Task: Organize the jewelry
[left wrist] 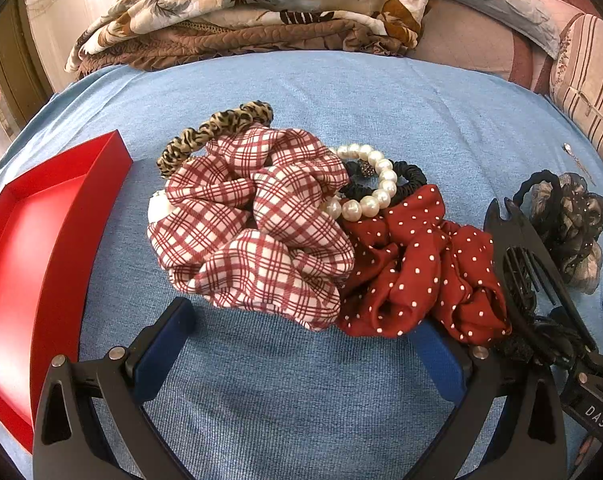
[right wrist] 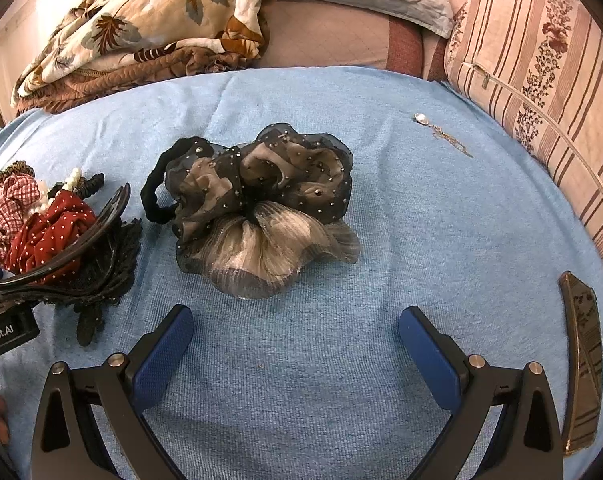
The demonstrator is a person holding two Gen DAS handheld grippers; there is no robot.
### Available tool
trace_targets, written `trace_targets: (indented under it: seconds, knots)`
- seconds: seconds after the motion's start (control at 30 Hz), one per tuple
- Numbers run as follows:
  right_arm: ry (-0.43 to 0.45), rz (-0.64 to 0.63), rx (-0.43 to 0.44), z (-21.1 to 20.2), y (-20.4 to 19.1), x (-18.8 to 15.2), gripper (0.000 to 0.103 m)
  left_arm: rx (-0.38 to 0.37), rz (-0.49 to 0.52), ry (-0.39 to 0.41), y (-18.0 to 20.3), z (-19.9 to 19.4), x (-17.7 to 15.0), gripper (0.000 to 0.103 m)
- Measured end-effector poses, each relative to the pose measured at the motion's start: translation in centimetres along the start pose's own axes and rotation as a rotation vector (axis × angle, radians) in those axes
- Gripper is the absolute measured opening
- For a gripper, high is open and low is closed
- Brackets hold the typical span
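Jaws of your left gripper (left wrist: 305,328) and right gripper (right wrist: 297,332) gape wide, holding nothing; the left's right finger (left wrist: 437,356) touches the polka-dot scrunchie (left wrist: 417,268), bare blue cloth (right wrist: 301,360) before the right.

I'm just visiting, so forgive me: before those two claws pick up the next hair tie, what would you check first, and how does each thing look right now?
1. Left claw open, holding nothing: ok.
2. Right claw open, holding nothing: ok.
3. Red tray in view with bare floor showing: ok.
4. Plaid scrunchie lies free of the rest: not ok; it overlaps the pearl bracelet and touches the dotted red scrunchie.
5. Sheer black scrunchie apart from the pile, ahead of the right claw: ok.
6. Small pendant chain untangled: cannot tell.
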State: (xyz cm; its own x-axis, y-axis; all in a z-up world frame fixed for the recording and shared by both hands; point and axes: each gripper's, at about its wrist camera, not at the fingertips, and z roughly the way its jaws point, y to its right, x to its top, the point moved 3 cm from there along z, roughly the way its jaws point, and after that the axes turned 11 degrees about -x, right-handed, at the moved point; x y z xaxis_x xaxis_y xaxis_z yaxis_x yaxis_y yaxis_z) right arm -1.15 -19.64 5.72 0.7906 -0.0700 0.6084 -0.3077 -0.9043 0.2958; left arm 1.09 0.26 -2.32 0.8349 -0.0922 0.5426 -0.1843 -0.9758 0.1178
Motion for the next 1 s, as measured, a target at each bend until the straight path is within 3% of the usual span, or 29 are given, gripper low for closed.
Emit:
trace_targets:
  seconds: [0.23,0.43,0.6,1.0]
  knots:
    - [-0.062,0.056,0.029,-0.4,0.6,-0.4,0.103,-0.066,0.059,-0.066,0.1,-0.9,-0.4,0.103]
    - [-0.077,0.009,-0.015,-1.5,0.3,-0.8,0.103,-0.098,0.024,-0.02,-0.5,-4.5,-2.0,0.103]
    - [0.025,0.054,-0.051,-4.2,1.8,-0.3,0.103,-0.084,0.041,0.116,-1.0,-10.2,-2.6,0.103]
    - [0.272,0.201,-0.054,-11.0,3.8,0.0,0.103,-0.033,0.083,0.306,-0.4,-19.4,-3.4,0.103]
